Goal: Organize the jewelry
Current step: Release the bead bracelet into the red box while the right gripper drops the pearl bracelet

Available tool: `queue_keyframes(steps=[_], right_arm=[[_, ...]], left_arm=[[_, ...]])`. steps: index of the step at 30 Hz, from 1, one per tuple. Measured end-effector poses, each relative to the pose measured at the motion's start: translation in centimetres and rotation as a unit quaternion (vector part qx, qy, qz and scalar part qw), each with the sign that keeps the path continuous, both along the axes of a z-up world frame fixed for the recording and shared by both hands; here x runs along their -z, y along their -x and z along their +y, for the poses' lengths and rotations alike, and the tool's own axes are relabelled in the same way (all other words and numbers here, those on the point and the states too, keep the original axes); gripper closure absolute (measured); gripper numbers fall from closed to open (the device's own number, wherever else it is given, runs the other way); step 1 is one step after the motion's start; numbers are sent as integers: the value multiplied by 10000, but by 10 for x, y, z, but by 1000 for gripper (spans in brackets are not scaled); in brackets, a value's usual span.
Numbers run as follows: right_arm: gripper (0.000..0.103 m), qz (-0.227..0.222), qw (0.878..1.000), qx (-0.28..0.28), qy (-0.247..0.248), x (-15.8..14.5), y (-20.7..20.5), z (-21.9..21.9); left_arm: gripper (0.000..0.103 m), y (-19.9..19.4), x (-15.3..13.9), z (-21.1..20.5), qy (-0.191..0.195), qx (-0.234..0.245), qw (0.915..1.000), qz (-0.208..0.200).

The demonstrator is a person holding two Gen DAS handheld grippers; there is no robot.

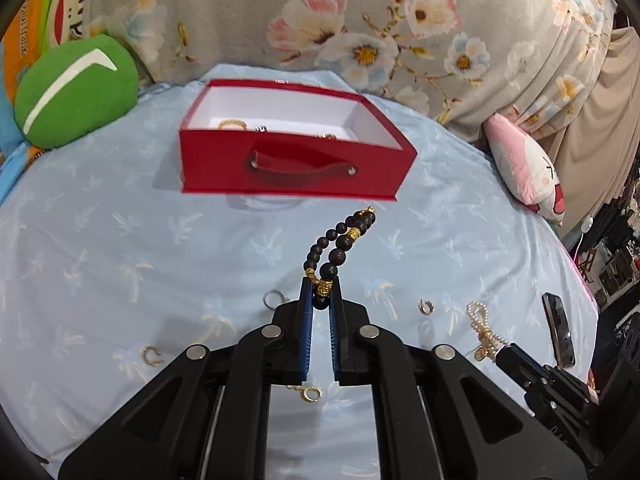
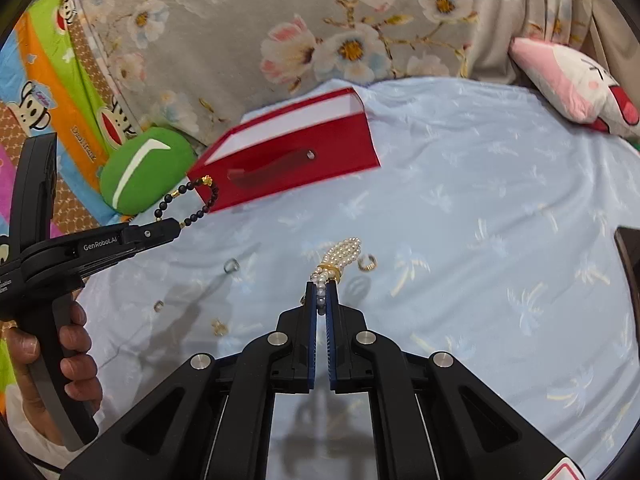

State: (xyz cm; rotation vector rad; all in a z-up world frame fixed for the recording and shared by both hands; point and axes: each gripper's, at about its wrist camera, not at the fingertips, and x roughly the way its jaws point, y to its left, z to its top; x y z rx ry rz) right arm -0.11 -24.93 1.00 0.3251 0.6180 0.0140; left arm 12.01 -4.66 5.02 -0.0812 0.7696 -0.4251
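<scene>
1. Closest in, the left gripper (image 1: 321,300) has its fingers clenched on a dark bead bracelet (image 1: 340,244) with gold spacers; the loop stands out beyond the tips, clear of the bed.
2. The right gripper (image 2: 321,294) is likewise clamped, its fingers pinching a bundle of pearl strands (image 2: 340,254) bound by a gold band, the loose end fanning out ahead of the tips.
3. A hand (image 2: 48,364) grips the handle of the left gripper at the lower left of the right wrist view.
4. Small pieces lie scattered on the pale blue bedsheet (image 1: 120,240) near the grippers: a silver ring (image 1: 273,299), a gold open hoop (image 1: 152,356), another gold hoop (image 1: 311,394) and a gold ring (image 2: 367,263) just beside the pearls.
5. A dark phone (image 1: 558,330) lies at the right edge of the bed.
6. Farther off sits the open red box (image 1: 296,168) with a red strap handle and white lining; a gold bangle (image 1: 232,124) and other small pieces lie inside.
7. Beyond it, a green cushion (image 1: 76,92) is on the left, a pink plush pillow (image 1: 524,168) on the right, and a floral quilt (image 1: 360,20) is heaped at the back.
</scene>
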Motion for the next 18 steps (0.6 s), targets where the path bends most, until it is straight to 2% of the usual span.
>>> queue_keyframes(steps=[4,10,14,18], right_arm=[[99,-301,9994,-116,118,-26,-9,3],[99,-881,9953,-318,245,-76,-45,-4],[99,-1149,9922,-382,297,-105,-89,-12],[99,-1145,9917,-447,366,-122,-141,-17]], left_arm=[[96,-1,-23,12,-32,-89,9996,-254],[96,-22,-61,22,-232,-247,9966,-753],[96,-52,-84,22,-412,-357,9929,-1053],[96,-96,-101,18,-426,-421,9914,-1167]])
